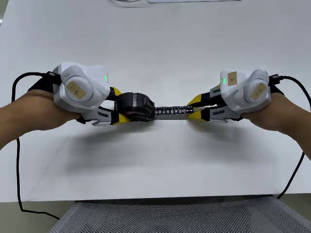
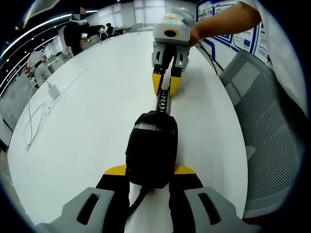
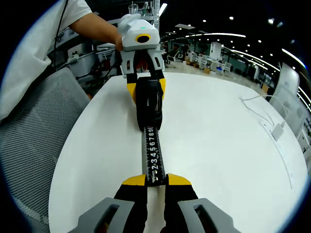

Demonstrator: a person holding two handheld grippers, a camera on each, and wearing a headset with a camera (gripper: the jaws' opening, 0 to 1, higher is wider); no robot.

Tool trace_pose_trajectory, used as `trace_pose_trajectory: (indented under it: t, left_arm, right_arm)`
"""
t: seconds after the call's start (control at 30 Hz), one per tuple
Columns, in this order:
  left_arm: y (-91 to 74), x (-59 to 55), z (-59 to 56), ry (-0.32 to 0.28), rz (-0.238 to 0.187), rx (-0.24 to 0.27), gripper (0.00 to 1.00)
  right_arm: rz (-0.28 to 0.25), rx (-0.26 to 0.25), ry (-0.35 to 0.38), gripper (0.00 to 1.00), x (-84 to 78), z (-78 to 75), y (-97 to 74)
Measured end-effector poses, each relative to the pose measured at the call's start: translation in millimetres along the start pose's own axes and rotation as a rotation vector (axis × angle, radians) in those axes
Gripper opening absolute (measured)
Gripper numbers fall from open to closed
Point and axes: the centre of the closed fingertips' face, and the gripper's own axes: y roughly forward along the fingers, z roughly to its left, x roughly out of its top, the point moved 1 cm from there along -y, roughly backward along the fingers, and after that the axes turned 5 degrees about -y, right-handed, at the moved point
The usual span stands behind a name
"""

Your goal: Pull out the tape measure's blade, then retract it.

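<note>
A black tape measure (image 1: 134, 106) is held just above the white table, my left gripper (image 1: 118, 107) shut on its case. In the left gripper view the case (image 2: 151, 148) sits between the yellow-tipped jaws. A short length of dark numbered blade (image 1: 172, 111) runs from the case to my right gripper (image 1: 197, 112), which is shut on the blade's end. In the right gripper view the blade (image 3: 152, 154) leads from my right gripper (image 3: 154, 180) up to the case (image 3: 148, 103) and my left gripper (image 3: 146, 86). The left gripper view shows my right gripper (image 2: 165, 88) ahead.
The white table (image 1: 155, 43) stretches wide behind and in front of the grippers. A grey mesh chair (image 1: 175, 216) stands at the near edge. Black cables (image 1: 17, 160) hang from both grippers. A white cable and adapter (image 2: 48, 94) lie far off on the table.
</note>
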Motion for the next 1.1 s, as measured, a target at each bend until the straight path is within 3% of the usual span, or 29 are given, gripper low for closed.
trace_pose_trajectory:
  t: [1.1]
  left_arm:
    - [1.5, 1.7, 0.3, 0.02, 0.016, 0.001, 0.26]
  right_arm:
    - [0.078, -0.024, 0.01, 0.08, -34.0, -0.8, -34.8]
